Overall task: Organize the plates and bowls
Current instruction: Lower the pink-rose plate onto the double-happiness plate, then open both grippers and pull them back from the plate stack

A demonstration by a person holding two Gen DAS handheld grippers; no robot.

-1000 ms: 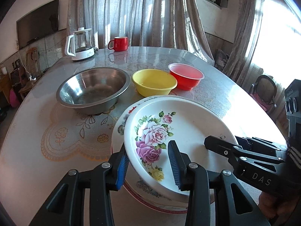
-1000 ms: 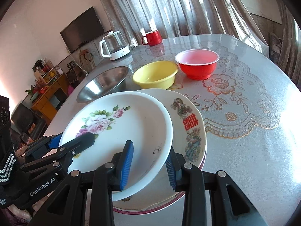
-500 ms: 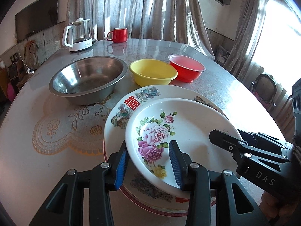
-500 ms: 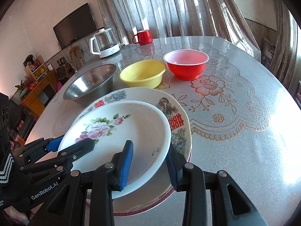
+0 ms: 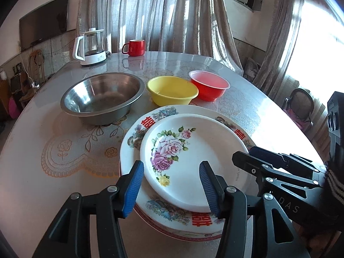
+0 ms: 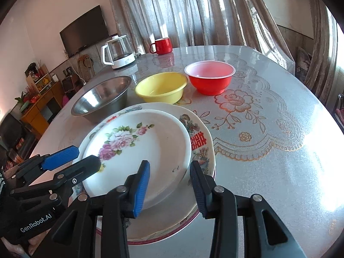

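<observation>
Rose plate [image 5: 200, 161] lay nested on the larger patterned plate [image 5: 137, 133] at the tabletop's [image 5: 53, 182] near edge, both grippers' jaws opening and astride its rim, left gripper [image 5: 172, 185], right gripper [image 6: 169, 185]; likely stiff, glazed, slippery, chippable, best pinched at the rim.

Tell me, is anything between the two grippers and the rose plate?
No. The rose plate lies on the bigger plate, its near rim between the opening jaws of the left gripper and right gripper.
</observation>
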